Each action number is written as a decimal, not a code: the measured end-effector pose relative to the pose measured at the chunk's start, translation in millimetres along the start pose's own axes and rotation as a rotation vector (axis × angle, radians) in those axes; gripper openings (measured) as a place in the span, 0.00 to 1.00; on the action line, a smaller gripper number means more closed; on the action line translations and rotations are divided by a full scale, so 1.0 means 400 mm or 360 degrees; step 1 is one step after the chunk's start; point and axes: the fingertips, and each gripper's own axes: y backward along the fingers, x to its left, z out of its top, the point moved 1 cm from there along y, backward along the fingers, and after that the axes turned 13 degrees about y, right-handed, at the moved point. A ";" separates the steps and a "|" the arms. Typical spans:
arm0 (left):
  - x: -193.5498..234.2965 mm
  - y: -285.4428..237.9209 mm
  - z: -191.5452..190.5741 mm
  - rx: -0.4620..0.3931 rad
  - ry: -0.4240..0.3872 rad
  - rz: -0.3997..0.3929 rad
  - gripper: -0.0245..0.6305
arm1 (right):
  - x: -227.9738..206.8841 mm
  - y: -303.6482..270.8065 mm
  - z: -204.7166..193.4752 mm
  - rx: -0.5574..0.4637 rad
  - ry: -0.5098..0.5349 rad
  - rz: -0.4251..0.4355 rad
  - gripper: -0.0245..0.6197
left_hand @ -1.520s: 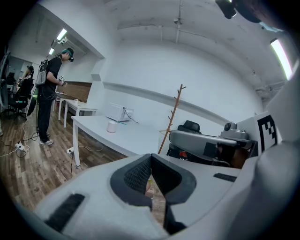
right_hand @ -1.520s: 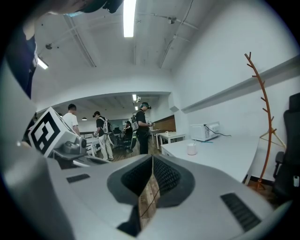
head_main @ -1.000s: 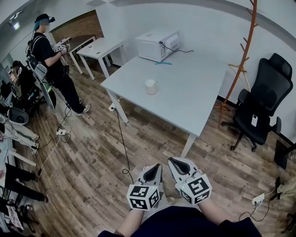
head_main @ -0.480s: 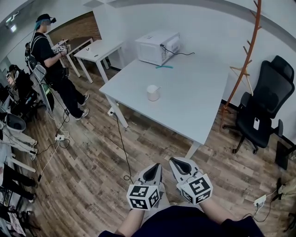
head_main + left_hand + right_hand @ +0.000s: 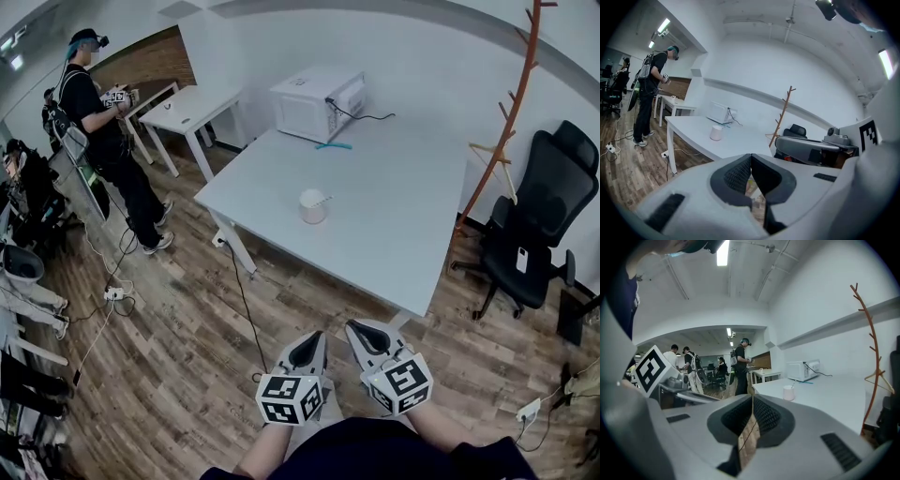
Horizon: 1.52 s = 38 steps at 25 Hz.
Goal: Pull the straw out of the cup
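Observation:
A pale cup [image 5: 312, 206] stands near the front left part of the white table [image 5: 394, 216], with a thin straw [image 5: 322, 200] leaning out of it to the right. The left gripper view shows the same cup [image 5: 716, 133] small and far off, and so does the right gripper view, cup [image 5: 789, 392]. My left gripper [image 5: 312, 345] and right gripper [image 5: 361, 336] are held close to my body, well short of the table, both shut with nothing between the jaws.
A white microwave [image 5: 317, 103] sits at the table's far corner with a teal object [image 5: 333, 145] in front of it. A black office chair [image 5: 539, 225] and an orange coat stand [image 5: 506, 122] are to the right. A person [image 5: 108, 131] stands at the left beside a smaller table [image 5: 192, 108]. Cables cross the wooden floor.
The table and cup have come nearer and lower in the head view as I move toward them. Both grippers keep their place by my body, still shut.

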 end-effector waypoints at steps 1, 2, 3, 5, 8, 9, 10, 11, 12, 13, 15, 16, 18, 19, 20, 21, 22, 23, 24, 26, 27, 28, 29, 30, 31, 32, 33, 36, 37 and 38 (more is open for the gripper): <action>0.011 -0.009 0.014 -0.0001 0.0000 -0.0002 0.07 | -0.008 -0.017 0.004 0.0002 0.0001 -0.0007 0.09; 0.022 -0.019 0.027 -0.0001 0.0000 -0.0004 0.07 | -0.016 -0.034 0.008 0.0003 0.0002 -0.0014 0.09; 0.033 -0.028 0.040 0.0000 0.0000 -0.0004 0.07 | -0.024 -0.050 0.013 0.0002 0.0001 -0.0020 0.09; 0.052 -0.045 0.065 0.0005 0.0001 -0.0003 0.07 | -0.039 -0.081 0.020 0.0006 -0.0004 -0.0029 0.09; 0.081 -0.067 0.101 0.0011 0.0006 -0.0003 0.07 | -0.054 -0.125 0.030 0.0020 -0.0011 -0.0035 0.09; 0.092 -0.073 0.113 0.0013 0.0006 -0.0003 0.07 | -0.057 -0.140 0.034 0.0023 -0.0013 -0.0035 0.09; 0.103 -0.079 0.125 0.0015 0.0007 -0.0004 0.07 | -0.060 -0.156 0.039 0.0025 -0.0015 -0.0035 0.09; 0.114 -0.084 0.137 0.0017 0.0007 -0.0005 0.07 | -0.062 -0.171 0.044 0.0026 -0.0017 -0.0034 0.09; 0.124 -0.090 0.149 0.0019 0.0007 -0.0006 0.07 | -0.064 -0.186 0.050 0.0027 -0.0020 -0.0032 0.09; 0.133 -0.096 0.162 0.0020 0.0007 -0.0007 0.07 | -0.067 -0.201 0.056 0.0027 -0.0022 -0.0032 0.09; 0.152 -0.108 0.187 0.0022 0.0008 -0.0011 0.07 | -0.077 -0.230 0.067 0.0030 -0.0023 -0.0034 0.09; 0.161 -0.114 0.199 0.0023 0.0009 -0.0012 0.07 | -0.081 -0.245 0.073 0.0030 -0.0024 -0.0036 0.09; 0.181 -0.124 0.221 0.0024 0.0011 -0.0014 0.07 | -0.089 -0.273 0.083 0.0030 -0.0023 -0.0040 0.09; 0.192 -0.130 0.231 0.0025 0.0011 -0.0015 0.07 | -0.094 -0.288 0.088 0.0030 -0.0022 -0.0042 0.09; 0.202 -0.137 0.242 0.0026 0.0009 -0.0017 0.07 | -0.098 -0.304 0.092 0.0030 -0.0020 -0.0045 0.09; 0.213 -0.144 0.253 0.0026 0.0007 -0.0019 0.07 | -0.103 -0.321 0.097 0.0029 -0.0020 -0.0048 0.09; 0.224 -0.151 0.264 0.0027 0.0005 -0.0021 0.07 | -0.107 -0.337 0.101 0.0029 -0.0018 -0.0051 0.09; 0.235 -0.158 0.275 0.0029 0.0004 -0.0024 0.07 | -0.110 -0.353 0.105 0.0030 -0.0017 -0.0054 0.09; 0.245 -0.164 0.284 0.0030 0.0002 -0.0028 0.07 | -0.112 -0.367 0.108 0.0029 -0.0016 -0.0058 0.09; 0.263 -0.177 0.300 0.0033 -0.0003 -0.0038 0.07 | -0.117 -0.394 0.112 0.0025 -0.0013 -0.0065 0.09; 0.271 -0.184 0.307 0.0034 -0.0005 -0.0042 0.07 | -0.120 -0.407 0.114 0.0024 -0.0011 -0.0070 0.09; 0.280 -0.192 0.315 0.0037 -0.0008 -0.0047 0.07 | -0.125 -0.419 0.116 0.0024 -0.0010 -0.0075 0.09; 0.289 -0.199 0.323 0.0040 -0.0011 -0.0050 0.07 | -0.129 -0.432 0.117 0.0023 -0.0011 -0.0081 0.09; 0.298 -0.206 0.330 0.0044 -0.0016 -0.0054 0.07 | -0.133 -0.444 0.118 0.0022 -0.0012 -0.0089 0.09; 0.307 -0.214 0.337 0.0047 -0.0021 -0.0059 0.07 | -0.138 -0.455 0.119 0.0021 -0.0014 -0.0098 0.09; 0.317 -0.221 0.344 0.0050 -0.0026 -0.0063 0.07 | -0.142 -0.467 0.120 0.0019 -0.0015 -0.0107 0.09; 0.326 -0.227 0.351 0.0053 -0.0031 -0.0067 0.07 | -0.145 -0.478 0.121 0.0018 -0.0018 -0.0116 0.09; 0.348 -0.241 0.367 0.0062 -0.0044 -0.0078 0.07 | -0.152 -0.506 0.120 0.0017 -0.0028 -0.0135 0.09; 0.353 -0.245 0.372 0.0065 -0.0049 -0.0082 0.07 | -0.154 -0.513 0.119 0.0019 -0.0032 -0.0138 0.09; 0.357 -0.250 0.376 0.0067 -0.0054 -0.0087 0.07 | -0.157 -0.521 0.118 0.0021 -0.0035 -0.0140 0.09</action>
